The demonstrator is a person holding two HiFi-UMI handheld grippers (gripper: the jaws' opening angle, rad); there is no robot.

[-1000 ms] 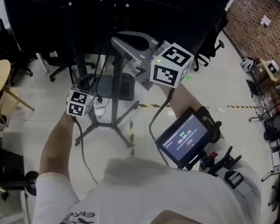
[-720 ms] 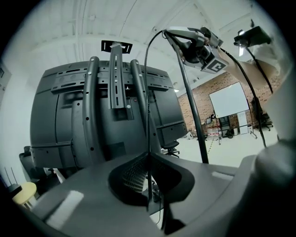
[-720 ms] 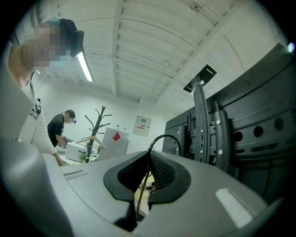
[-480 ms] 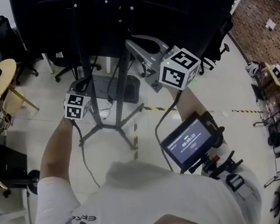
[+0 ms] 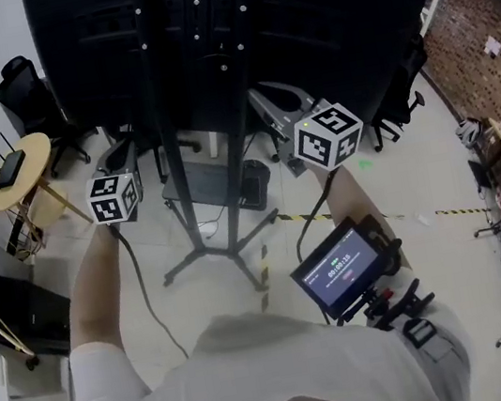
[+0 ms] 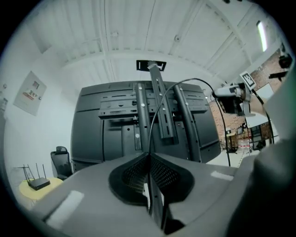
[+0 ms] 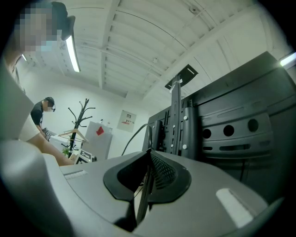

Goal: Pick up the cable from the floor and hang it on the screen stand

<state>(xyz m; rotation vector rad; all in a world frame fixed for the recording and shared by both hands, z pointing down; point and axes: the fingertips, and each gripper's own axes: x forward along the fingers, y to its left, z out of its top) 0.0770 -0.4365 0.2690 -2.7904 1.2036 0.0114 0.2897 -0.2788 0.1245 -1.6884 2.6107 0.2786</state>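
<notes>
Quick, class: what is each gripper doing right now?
Left gripper: closed, holding the cable.
Right gripper: closed, also holding a cable.

We saw a black cable (image 6: 158, 106) against the black stand (image 5: 214, 153). The left gripper (image 6: 149, 155) and right gripper (image 7: 149, 162) were grey with black meshed pads (image 6: 162, 173). Their cubes (image 5: 115, 196) bore black-and-white square markers. The floor (image 5: 399, 179) was pale, crossed by yellow-and-black striped tape (image 5: 296, 218), and red-brown brick-patterned at the right. The round desk (image 5: 13, 173) was yellow.
</notes>
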